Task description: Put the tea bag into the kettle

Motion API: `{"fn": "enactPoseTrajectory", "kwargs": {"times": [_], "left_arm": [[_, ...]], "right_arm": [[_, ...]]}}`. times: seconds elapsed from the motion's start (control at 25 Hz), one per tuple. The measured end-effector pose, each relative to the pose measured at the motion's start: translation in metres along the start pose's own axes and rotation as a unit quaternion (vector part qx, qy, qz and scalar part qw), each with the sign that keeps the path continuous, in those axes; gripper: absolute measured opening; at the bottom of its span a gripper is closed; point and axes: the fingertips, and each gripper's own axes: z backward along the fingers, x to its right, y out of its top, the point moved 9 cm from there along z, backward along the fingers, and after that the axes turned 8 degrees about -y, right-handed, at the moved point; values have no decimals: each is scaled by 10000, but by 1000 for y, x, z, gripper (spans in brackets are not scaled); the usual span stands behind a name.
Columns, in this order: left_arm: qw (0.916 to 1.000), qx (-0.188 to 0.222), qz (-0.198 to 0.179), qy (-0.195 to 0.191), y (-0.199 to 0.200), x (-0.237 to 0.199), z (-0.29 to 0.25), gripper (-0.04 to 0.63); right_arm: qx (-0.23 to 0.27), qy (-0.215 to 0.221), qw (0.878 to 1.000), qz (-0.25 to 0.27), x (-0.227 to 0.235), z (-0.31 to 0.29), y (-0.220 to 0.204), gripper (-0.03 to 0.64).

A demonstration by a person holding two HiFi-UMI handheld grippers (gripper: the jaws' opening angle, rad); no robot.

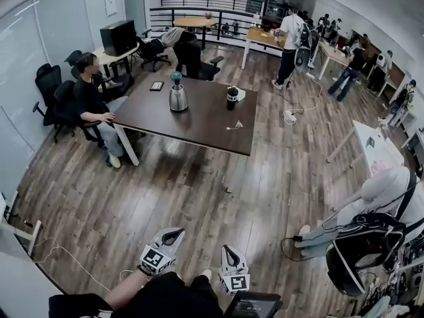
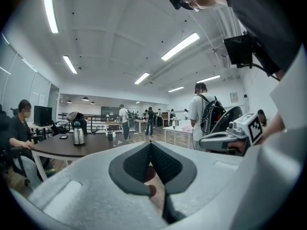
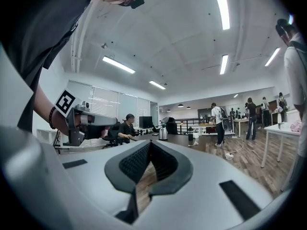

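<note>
Left gripper [image 1: 173, 234] jaws pressed together, empty, right gripper [image 1: 228, 249] likewise, kettle [image 1: 177, 97] and tea bag [image 1: 237, 124] set apart on counter [image 1: 199, 121]

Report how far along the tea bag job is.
Done: nothing yet. The kettle stands on the dark table across the room, and what looks like the tea bag lies apart from it near the table's front edge. In hand: nothing; the left claw and right claw are shut and empty. Left: approaching the table, gripping the bag, putting it into the kettle.

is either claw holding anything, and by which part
Nothing is held. The left claw and right claw are both shut and empty, away from the table.
</note>
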Motion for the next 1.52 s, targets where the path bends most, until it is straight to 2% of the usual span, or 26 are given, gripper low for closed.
{"fn": "enactPoseTrajectory", "kwargs": {"times": [0.16,0.36,0.44,0.64,0.88,0.96,1.12,1.52], "left_arm": [[9998,51,6,211,-1,-13,-9,-8],[10000,-15,-8,53,-16,-35,-21,-8],[10000,-11,-21,-3,-21,-56,-26,-8],[9995,148,-58,-279,-17,-113,-34,-8],[9984,383,88,-416,-16,-159,-34,-8],[9977,427,146,-497,-17,-169,-34,-8],[9966,475,13,-678,-13,-189,-40,-8],[9972,361,-26,-660,-11,-211,-67,-8]], "right_arm": [[-107,108,9999,-51,8,-12,-8,8],[-336,88,9994,55,5,-46,13,8],[-244,80,9997,52,2,-62,0,6],[-247,47,9995,199,-17,-106,14,6],[-225,67,9992,312,-38,-159,30,8],[-214,56,9992,323,-45,-170,34,8],[-191,-80,9994,270,-49,-186,40,8],[-112,-234,9995,203,-27,-212,40,6]]}}
